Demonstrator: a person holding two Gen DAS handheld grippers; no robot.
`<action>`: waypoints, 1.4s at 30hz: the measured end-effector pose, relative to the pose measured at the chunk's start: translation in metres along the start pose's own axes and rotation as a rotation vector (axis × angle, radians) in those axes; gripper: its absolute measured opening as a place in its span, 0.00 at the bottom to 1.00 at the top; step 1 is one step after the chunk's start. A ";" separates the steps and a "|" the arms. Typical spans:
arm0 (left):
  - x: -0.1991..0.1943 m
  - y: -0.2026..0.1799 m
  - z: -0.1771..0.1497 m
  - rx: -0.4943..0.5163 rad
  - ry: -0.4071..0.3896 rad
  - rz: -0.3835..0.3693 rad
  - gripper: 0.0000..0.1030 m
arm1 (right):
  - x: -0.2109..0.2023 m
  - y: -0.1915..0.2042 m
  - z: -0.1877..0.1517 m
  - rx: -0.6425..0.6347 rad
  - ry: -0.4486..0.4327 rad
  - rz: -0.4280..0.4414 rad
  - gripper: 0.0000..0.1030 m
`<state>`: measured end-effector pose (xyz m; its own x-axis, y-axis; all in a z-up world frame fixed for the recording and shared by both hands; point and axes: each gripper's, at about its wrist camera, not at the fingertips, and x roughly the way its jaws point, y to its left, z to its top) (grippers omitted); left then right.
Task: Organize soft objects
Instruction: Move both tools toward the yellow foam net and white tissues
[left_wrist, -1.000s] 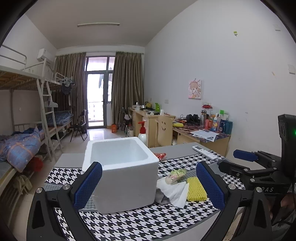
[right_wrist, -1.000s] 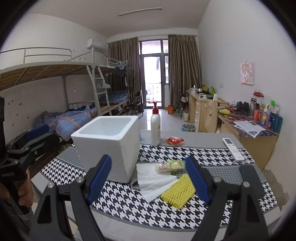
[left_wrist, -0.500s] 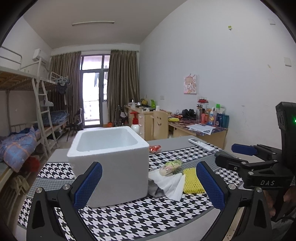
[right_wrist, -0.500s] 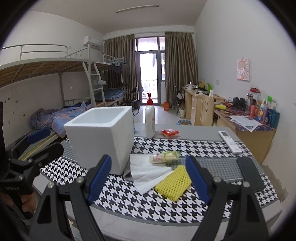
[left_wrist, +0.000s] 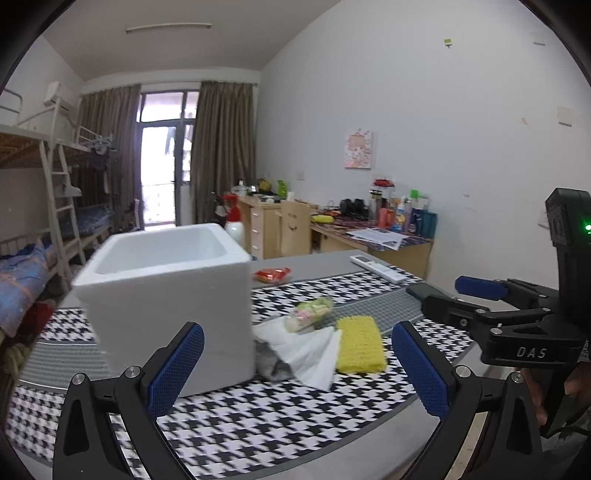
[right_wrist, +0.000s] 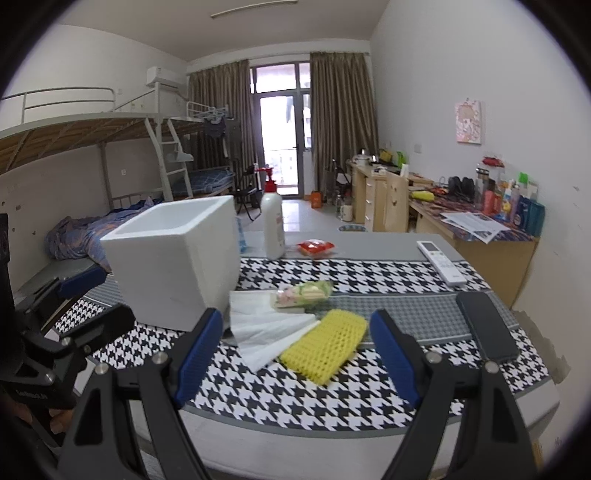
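A white foam box (left_wrist: 166, 295) (right_wrist: 177, 254) stands open-topped on the houndstooth table cloth. Right of it lie white tissue paper (left_wrist: 306, 350) (right_wrist: 262, 328), a clear packet of pastel soft pieces (left_wrist: 308, 314) (right_wrist: 301, 291) and a yellow foam net sleeve (left_wrist: 360, 345) (right_wrist: 325, 349). My left gripper (left_wrist: 297, 367) hovers open over the near table edge, in front of the box and tissue, holding nothing. My right gripper (right_wrist: 295, 350) is open too, with the yellow sleeve seen between its blue pads, untouched. Each gripper shows at the side of the other's view.
A white pump bottle (right_wrist: 272, 225) and a red snack packet (right_wrist: 316, 246) sit behind the box. A white remote (right_wrist: 441, 262) and a black phone (right_wrist: 485, 328) lie at the table's right. Desks, a chair and bunk beds fill the room beyond.
Both grippers have sunk and moved closer to the table; the box and soft items now look larger and nearer. Jaws stay wide and nothing was picked up.
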<state>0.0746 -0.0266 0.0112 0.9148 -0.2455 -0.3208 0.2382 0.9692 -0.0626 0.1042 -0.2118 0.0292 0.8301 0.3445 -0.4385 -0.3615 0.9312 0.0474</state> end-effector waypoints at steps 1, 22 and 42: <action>0.002 -0.002 -0.001 -0.001 0.004 -0.015 0.99 | 0.000 -0.002 -0.002 0.007 0.003 -0.004 0.83; 0.079 -0.030 0.009 -0.017 0.112 -0.118 0.99 | 0.013 -0.058 -0.017 0.099 0.052 -0.045 0.82; 0.134 -0.014 0.007 -0.055 0.235 -0.028 0.99 | 0.054 -0.078 -0.018 0.105 0.135 -0.012 0.82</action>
<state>0.1960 -0.0730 -0.0238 0.8056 -0.2671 -0.5287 0.2379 0.9633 -0.1242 0.1692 -0.2681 -0.0142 0.7672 0.3207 -0.5555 -0.2996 0.9449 0.1318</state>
